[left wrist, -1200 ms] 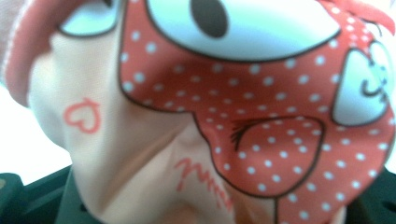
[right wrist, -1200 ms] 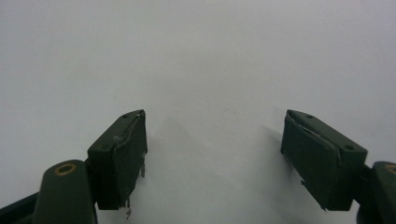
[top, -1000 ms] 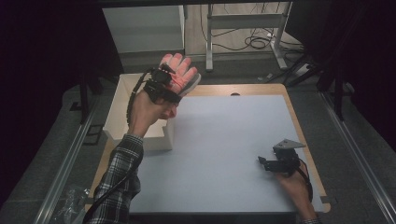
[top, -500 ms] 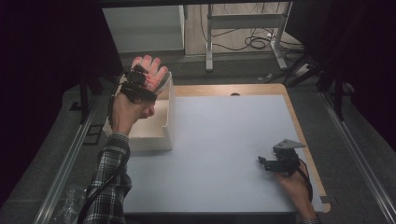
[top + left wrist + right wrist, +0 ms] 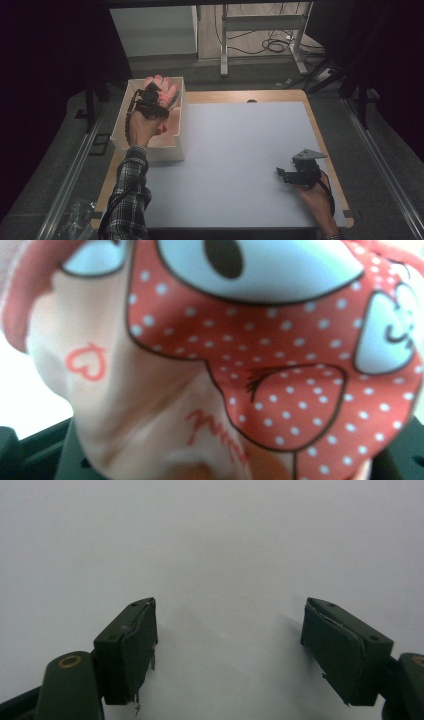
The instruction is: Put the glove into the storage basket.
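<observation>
My left gripper (image 5: 159,96) pinches the pink polka-dot fabric glove (image 5: 260,370), seemingly over the white box (image 5: 150,147), unreleased; my right gripper (image 5: 227,650) rests spread.

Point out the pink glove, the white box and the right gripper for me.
pink glove (image 5: 165,90): high view, on its fingers sticking up past the left gripper.
white box (image 5: 167,151): high view, on its near outer wall.
right gripper (image 5: 280,172): high view, between the tips of its open jaws.

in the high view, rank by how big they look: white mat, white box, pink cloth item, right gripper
1. Pale white mat on the table.
2. White open box.
3. Pink cloth item and black right gripper look alike in size; the cloth sits partly hidden, so unranked.
</observation>
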`<state>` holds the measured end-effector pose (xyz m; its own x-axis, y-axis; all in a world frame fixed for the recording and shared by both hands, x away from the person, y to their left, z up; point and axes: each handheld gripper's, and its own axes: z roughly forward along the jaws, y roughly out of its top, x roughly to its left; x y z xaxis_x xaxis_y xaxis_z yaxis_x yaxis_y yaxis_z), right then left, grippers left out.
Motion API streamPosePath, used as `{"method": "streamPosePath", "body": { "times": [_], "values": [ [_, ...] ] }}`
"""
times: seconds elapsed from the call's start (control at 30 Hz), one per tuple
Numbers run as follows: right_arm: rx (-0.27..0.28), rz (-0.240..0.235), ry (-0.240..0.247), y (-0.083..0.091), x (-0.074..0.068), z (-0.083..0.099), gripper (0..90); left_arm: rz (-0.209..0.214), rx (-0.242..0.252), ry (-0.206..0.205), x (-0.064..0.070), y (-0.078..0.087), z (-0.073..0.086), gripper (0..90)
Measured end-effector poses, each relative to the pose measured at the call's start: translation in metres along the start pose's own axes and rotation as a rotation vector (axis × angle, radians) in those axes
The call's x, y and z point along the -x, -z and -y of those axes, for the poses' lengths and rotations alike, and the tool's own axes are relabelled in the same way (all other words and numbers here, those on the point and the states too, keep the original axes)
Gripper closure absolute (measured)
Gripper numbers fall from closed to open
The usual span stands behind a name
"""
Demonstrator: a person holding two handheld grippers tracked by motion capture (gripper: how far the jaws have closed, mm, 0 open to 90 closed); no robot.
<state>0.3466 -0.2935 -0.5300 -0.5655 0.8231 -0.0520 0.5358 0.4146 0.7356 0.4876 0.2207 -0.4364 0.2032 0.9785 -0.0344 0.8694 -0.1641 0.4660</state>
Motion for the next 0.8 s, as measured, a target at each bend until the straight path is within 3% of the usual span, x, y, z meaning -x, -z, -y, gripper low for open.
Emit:
{"method": "streamPosePath", "body": {
  "times": [0.47, 0.63, 0.7, 0.8],
  "values": [
    [0.001, 0.0, 0.001, 0.0, 0.0, 0.0, 22.6, -0.018, -0.142, 0.005, 0.005, -0.048, -0.002, 34.0],
    [0.0, 0.0, 0.001, 0.0, 0.0, 0.0, 22.6, 0.017, -0.214, -0.001, 0.015, -0.064, -0.003, 28.9],
    [0.0, 0.0, 0.001, 0.0, 0.0, 0.0, 22.6, 0.026, -0.24, 0.007, 0.017, -0.069, -0.002, 23.4],
    [0.001, 0.0, 0.001, 0.0, 0.0, 0.0, 22.6, 0.06, -0.244, -0.015, 0.015, -0.067, -0.002, 14.1]
  ]
}}
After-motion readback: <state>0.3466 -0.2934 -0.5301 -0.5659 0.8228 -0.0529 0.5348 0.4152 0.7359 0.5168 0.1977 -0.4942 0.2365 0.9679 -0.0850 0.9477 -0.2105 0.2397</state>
